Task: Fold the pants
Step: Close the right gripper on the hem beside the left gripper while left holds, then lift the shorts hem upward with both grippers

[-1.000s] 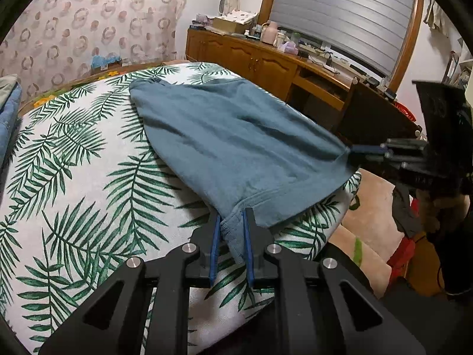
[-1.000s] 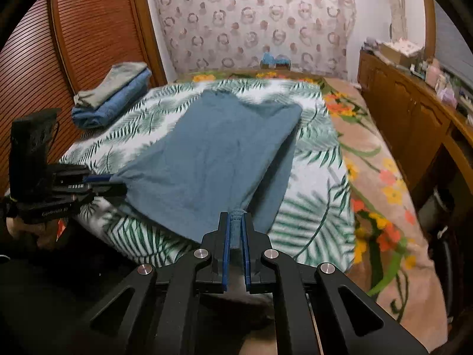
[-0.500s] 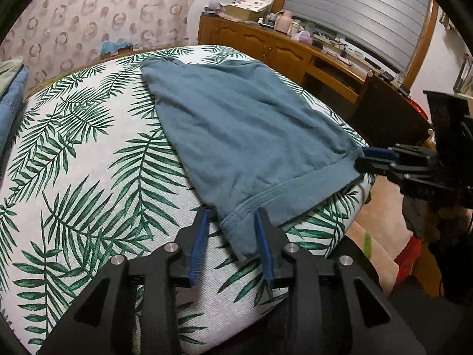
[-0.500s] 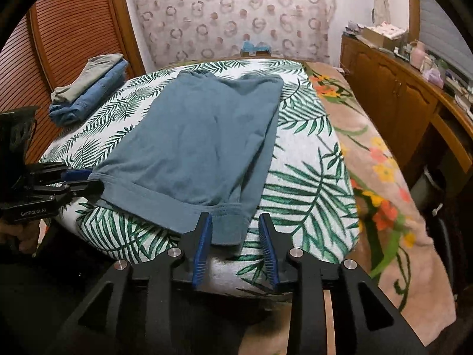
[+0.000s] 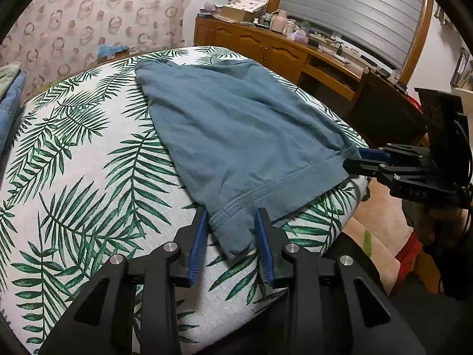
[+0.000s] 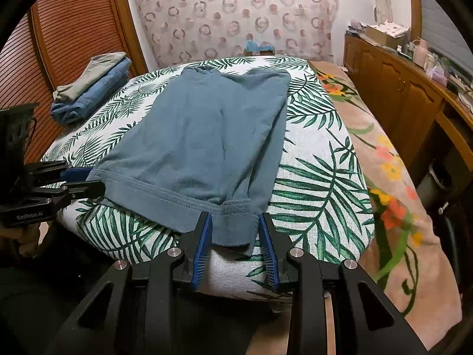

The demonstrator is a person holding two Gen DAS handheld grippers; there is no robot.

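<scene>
The blue-grey pants (image 5: 236,136) lie folded lengthwise on the palm-leaf bed cover (image 5: 74,177), waistband at the near bed edge. My left gripper (image 5: 230,230) is open, its blue pads either side of one waistband corner. My right gripper (image 6: 235,233) is open around the other corner of the pants (image 6: 207,142). Each gripper shows in the other's view: the right gripper (image 5: 363,159) and the left gripper (image 6: 82,180) both stand at the waistband ends.
A stack of folded clothes (image 6: 91,88) lies at the bed's far left. A wooden sideboard (image 6: 408,94) with clutter runs along the right. A floral blanket (image 6: 393,183) hangs off the bed's right side. A slatted wardrobe (image 6: 68,35) stands at the left.
Both grippers were shut on the waistband corners a second ago. They have opened and let the pants go, and the waistband now rests on the bed edge.
</scene>
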